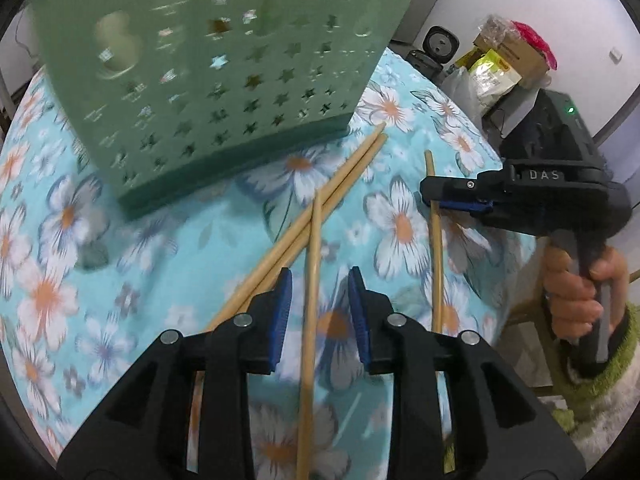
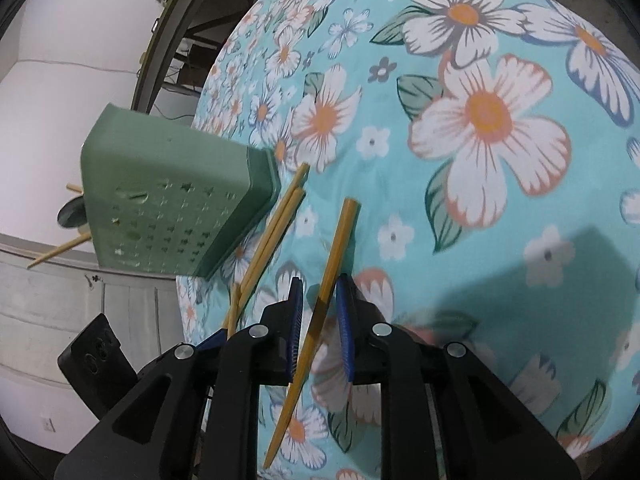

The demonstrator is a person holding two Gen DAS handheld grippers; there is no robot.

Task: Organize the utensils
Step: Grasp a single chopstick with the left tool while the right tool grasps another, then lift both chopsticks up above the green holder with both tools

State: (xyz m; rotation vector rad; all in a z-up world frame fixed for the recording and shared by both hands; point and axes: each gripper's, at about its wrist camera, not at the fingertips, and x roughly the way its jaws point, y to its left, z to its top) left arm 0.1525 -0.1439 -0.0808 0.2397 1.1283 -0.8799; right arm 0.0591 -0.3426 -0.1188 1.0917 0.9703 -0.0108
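A green perforated utensil holder (image 1: 208, 80) (image 2: 168, 208) stands on the floral tablecloth (image 1: 120, 280), with chopstick ends (image 2: 60, 248) poking out of its top. A crossed pair of chopsticks (image 1: 340, 184) (image 2: 272, 240) lies beside its base. My left gripper (image 1: 320, 296) is open, and a single chopstick (image 1: 312, 340) runs between its blue pads with a gap on each side. My right gripper (image 2: 320, 312) (image 1: 430, 198) is open low over another chopstick (image 2: 336, 248) (image 1: 436, 260). That stick lies between the pads, close to the right one and clear of the left.
A hand (image 1: 576, 300) in a green sleeve holds the right gripper's handle. Boxes and packets (image 1: 504, 64) and a black device (image 1: 440, 44) sit beyond the table's far right edge. A white cabinet (image 2: 80, 300) stands past the table's edge behind the holder.
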